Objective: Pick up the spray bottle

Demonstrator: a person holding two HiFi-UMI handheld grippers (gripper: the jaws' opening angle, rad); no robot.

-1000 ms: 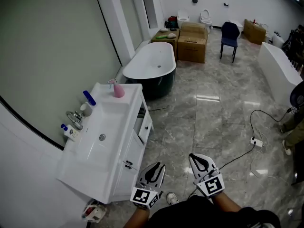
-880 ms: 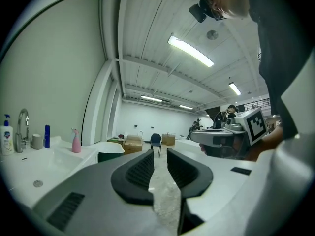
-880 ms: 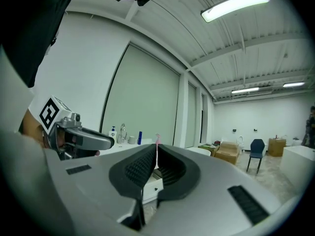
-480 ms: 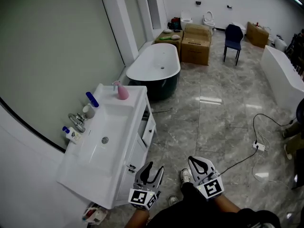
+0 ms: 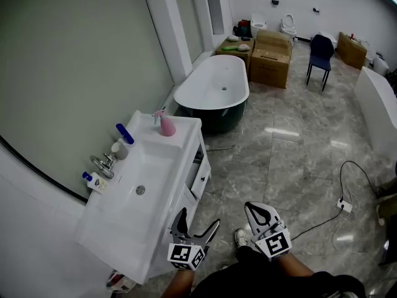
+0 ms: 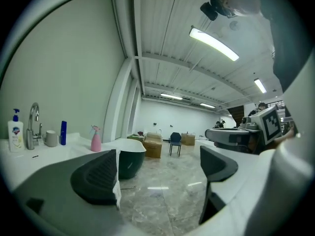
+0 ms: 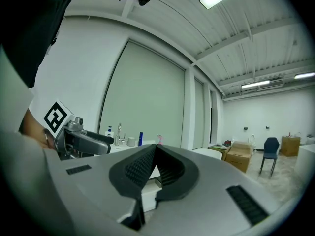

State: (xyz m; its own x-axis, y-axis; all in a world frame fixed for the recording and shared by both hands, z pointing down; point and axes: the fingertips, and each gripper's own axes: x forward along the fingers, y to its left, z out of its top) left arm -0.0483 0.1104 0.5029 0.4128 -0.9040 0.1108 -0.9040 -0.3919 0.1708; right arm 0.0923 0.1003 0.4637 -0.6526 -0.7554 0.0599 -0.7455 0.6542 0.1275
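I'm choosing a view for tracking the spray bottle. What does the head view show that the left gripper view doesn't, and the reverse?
Head view only: the sink drain and the power strip. Left gripper view only: the ceiling lights. Both: the pink spray bottle, the bathtub, the chair and the faucet.

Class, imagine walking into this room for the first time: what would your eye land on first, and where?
The white oval bathtub with a dark outer shell stands out on the grey marble floor by the wall. Nearer, a small pink plastic spray bottle stands on the far corner of the white sink vanity.
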